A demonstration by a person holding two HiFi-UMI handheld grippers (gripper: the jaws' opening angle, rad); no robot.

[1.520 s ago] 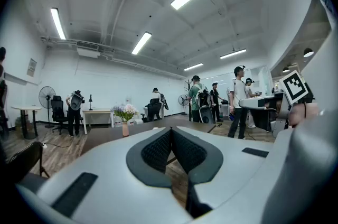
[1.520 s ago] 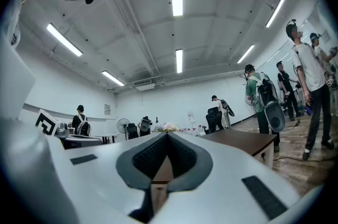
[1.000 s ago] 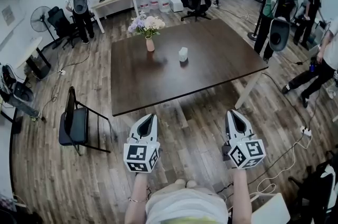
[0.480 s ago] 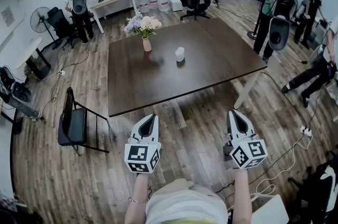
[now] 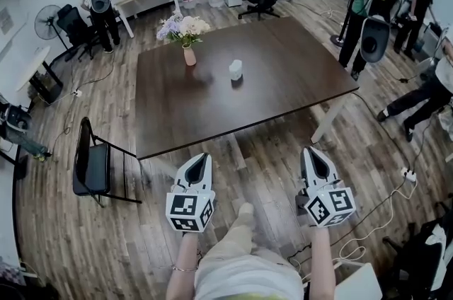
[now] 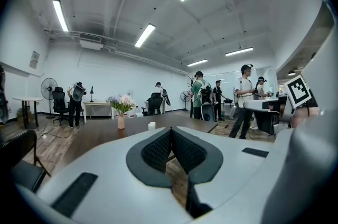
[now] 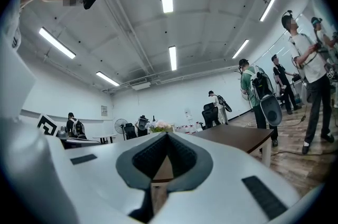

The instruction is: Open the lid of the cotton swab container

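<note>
A small white cotton swab container [image 5: 236, 69] stands near the middle of the dark brown table [image 5: 283, 90]; in the left gripper view the container [image 6: 151, 125] is a tiny white box far off. My left gripper [image 5: 200, 160] and right gripper [image 5: 310, 153] hang side by side over the wood floor, short of the table's near edge. Both are shut with nothing between the jaws. In the left gripper view the left gripper [image 6: 170, 130] shows its dark pads meeting at the tip, and so does the right gripper [image 7: 166, 136] in its own view.
A vase of flowers [image 5: 185, 37] stands on the table left of the container. A black chair [image 5: 92, 164] sits at the table's left corner. Several people [image 5: 371, 1] stand at the right and back. Cables [image 5: 368, 231] lie on the floor at the lower right.
The table and container have slid left and slightly up in the head view as I step closer; my leg now shows between the grippers. Both grippers keep their place and stay shut.
</note>
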